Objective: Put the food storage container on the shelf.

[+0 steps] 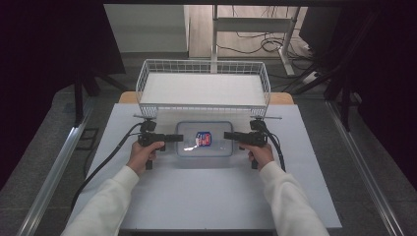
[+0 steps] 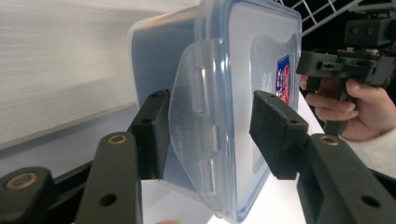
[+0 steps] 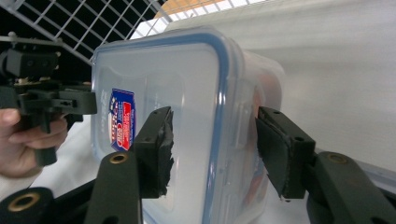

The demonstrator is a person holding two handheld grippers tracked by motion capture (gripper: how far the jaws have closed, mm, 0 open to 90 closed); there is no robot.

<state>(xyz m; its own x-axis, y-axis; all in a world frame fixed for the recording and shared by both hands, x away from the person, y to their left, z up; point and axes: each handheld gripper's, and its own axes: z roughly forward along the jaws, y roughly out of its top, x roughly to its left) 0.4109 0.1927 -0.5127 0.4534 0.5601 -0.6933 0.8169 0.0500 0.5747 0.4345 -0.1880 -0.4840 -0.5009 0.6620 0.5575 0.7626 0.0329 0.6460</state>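
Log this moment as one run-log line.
scene: lidded plastic container on table, before wire basket | left gripper: open, jaws astride end latch flap | right gripper: open, jaws astride opposite end | lid on

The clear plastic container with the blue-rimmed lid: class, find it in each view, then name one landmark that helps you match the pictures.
High view: the container sits mid-table, in front of the wire basket.
Left gripper view: upper centre, its end between the black jaws.
Right gripper view: centre, likewise between the jaws.
Shared landmark: the red-and-blue label on its lid.

White sleeves (image 1: 290, 196), black tools (image 1: 179, 138) with brass rivets (image 2: 116, 138), trailing black cables (image 1: 105, 160)
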